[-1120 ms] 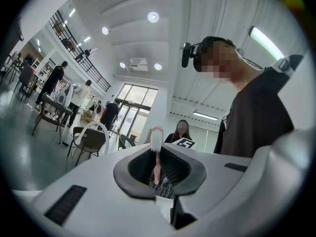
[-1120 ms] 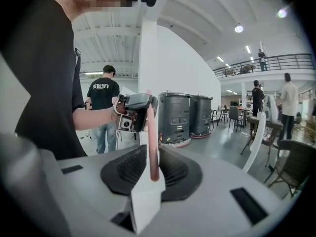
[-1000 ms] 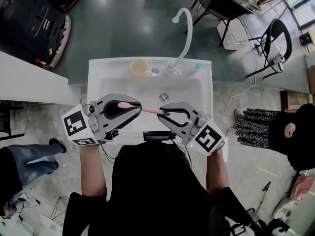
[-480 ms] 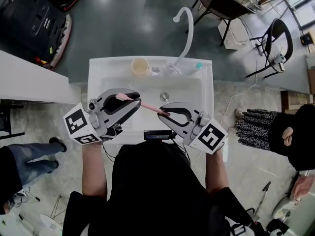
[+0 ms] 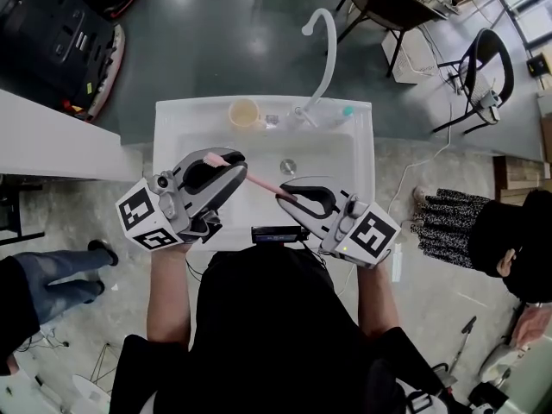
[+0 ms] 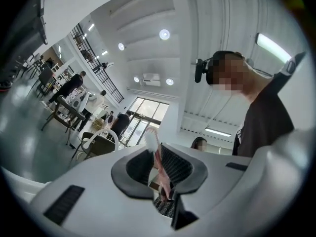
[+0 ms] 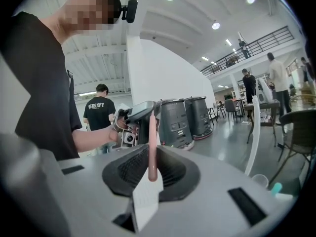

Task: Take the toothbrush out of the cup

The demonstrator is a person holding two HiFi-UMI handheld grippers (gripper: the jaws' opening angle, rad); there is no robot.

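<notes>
A pink toothbrush (image 5: pixel 259 182) hangs level over the white sink (image 5: pixel 172 136), spanning both grippers. My right gripper (image 5: pixel 283 195) is shut on its handle end (image 7: pixel 152 147). The left gripper (image 5: pixel 240 166) has just been opening its jaws. The bristle end (image 6: pixel 160 169) still stands between them, resting against one pad with a gap at the other. The brush head (image 5: pixel 211 159) pokes out past the left jaws. A beige cup (image 5: pixel 244 113) stands upright on the sink's back rim, apart from both grippers.
A curved white faucet (image 5: pixel 319 50) rises from the back rim, with a small teal item (image 5: pixel 347 114) to its right. The drain (image 5: pixel 287 167) lies in the basin below the brush. A person stands at the far right, and chairs (image 5: pixel 483 76) are behind the sink.
The left gripper has tilted and shifted toward the back of the sink. The brush head swung that way, so the toothbrush now lies more slanted. The right gripper has hardly shifted.
</notes>
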